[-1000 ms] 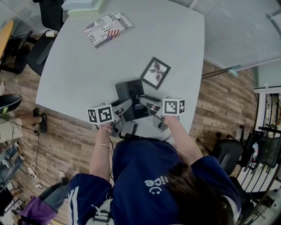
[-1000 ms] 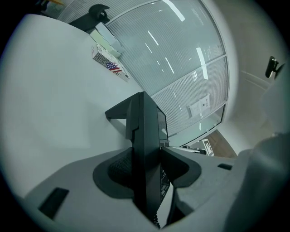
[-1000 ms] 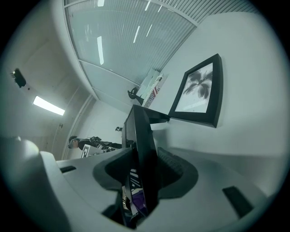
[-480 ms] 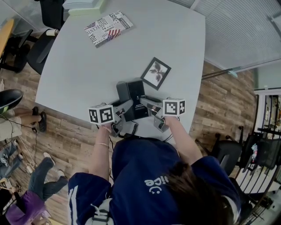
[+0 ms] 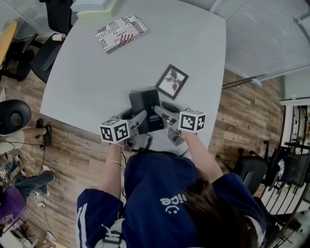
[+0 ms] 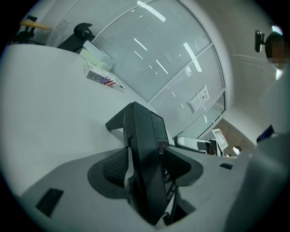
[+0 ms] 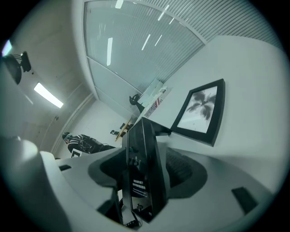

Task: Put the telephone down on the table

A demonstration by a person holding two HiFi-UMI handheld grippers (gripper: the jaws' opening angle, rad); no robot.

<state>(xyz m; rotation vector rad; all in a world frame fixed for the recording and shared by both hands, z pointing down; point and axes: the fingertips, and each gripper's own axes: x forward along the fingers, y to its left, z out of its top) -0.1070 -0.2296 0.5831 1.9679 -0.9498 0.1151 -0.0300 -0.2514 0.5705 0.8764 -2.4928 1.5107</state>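
The black telephone (image 5: 145, 109) rests on the white table (image 5: 87, 82) near its front edge, base tilted up toward me. My left gripper (image 5: 137, 119) flanks its left side and my right gripper (image 5: 163, 113) its right side. In the left gripper view the telephone (image 6: 144, 154) stands edge-on between the jaws of the left gripper (image 6: 145, 171), with a pale gap beside the ribbed left pad. In the right gripper view the telephone (image 7: 142, 163) likewise stands between the jaws of the right gripper (image 7: 145, 174), clear of the right pad. Both sets of jaws have just been opening.
A framed black-and-white picture (image 5: 171, 80) lies just beyond the telephone on the right. A flag-printed magazine (image 5: 120, 32) and stacked books (image 5: 94, 7) sit at the table's far edge. Black office chairs (image 5: 48, 48) stand at the left. The table's front edge runs right under my grippers.
Both marker cubes have rolled a little and both sets of jaws stand wider around the telephone. The telephone has not moved. A person at the lower left has walked on.
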